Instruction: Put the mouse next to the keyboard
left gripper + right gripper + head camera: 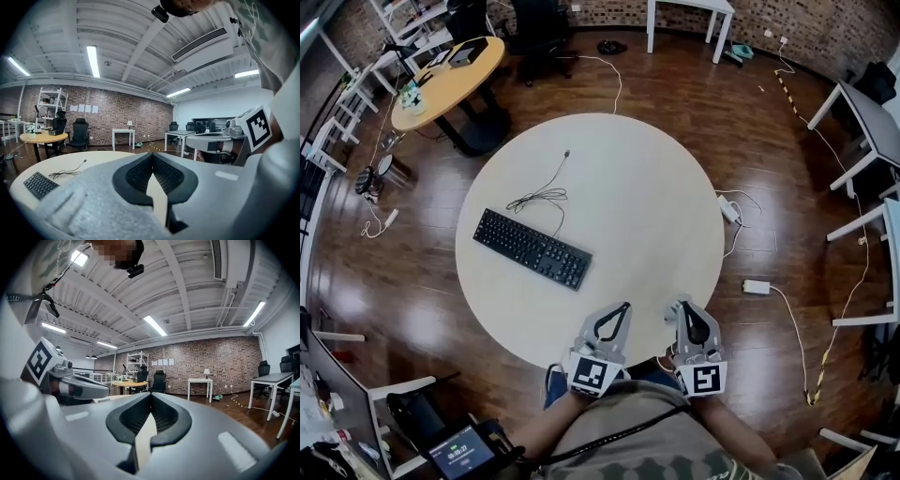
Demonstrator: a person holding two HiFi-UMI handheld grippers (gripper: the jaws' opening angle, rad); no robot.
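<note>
A black keyboard [531,248] lies slantwise on the left half of the round white table [647,178], with a thin black cable [542,193] coiled just behind it. The left gripper view shows the keyboard [40,183] and cable [65,173] at lower left. No mouse shows in any view. My left gripper [624,306] hangs over the table's near edge, its jaws shut and nothing between them [152,155]. My right gripper [683,307] is beside it at the same edge, its jaws likewise shut and empty [150,395].
A yellow round table [450,75] and a black office chair [539,28] stand beyond the white table. White desks [862,122] are at the right. A power strip [729,208], an adapter [757,287] and cables lie on the wooden floor.
</note>
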